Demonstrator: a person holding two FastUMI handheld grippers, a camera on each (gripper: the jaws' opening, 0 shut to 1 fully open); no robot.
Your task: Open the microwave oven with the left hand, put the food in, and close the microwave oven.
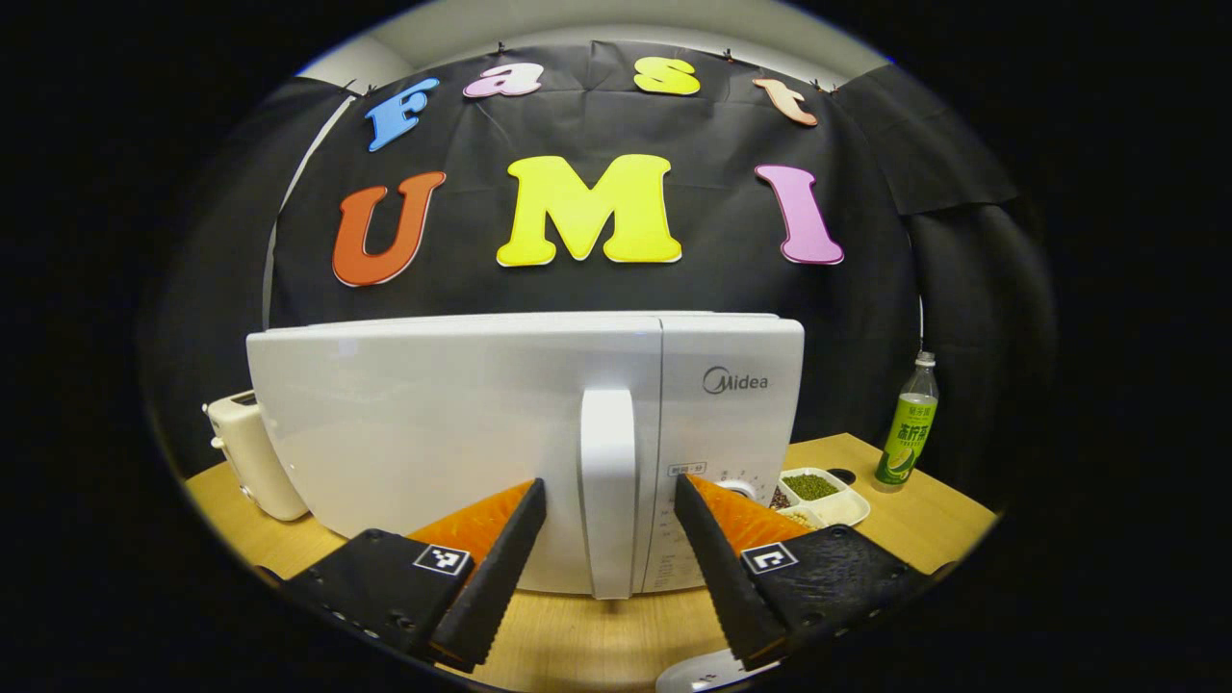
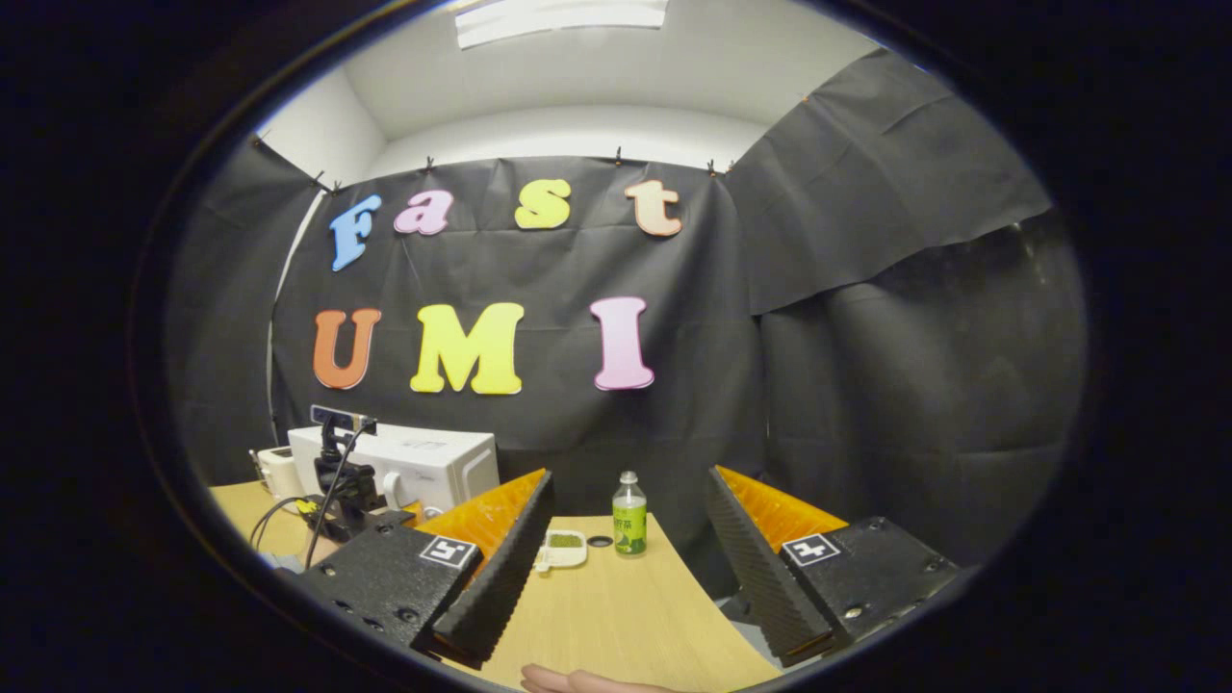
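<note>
Left tongs (image 1: 609, 496) spread astride the door handle (image 1: 607, 481) at frame centre, not gripping; right tongs (image 2: 626, 525) spread, idle; off-centre closure risks slipping off the microwave (image 1: 433, 423) door.

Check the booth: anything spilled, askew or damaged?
Nothing stands out. The microwave sits square with its door shut, the bottle stands upright, and the divided tray holds its contents with no spill showing.

A ceiling lamp (image 2: 561, 21) lights the booth evenly; the microwave (image 1: 462, 423) shows soft glare; fisheye curvature bends edges; focus is sharp.
</note>
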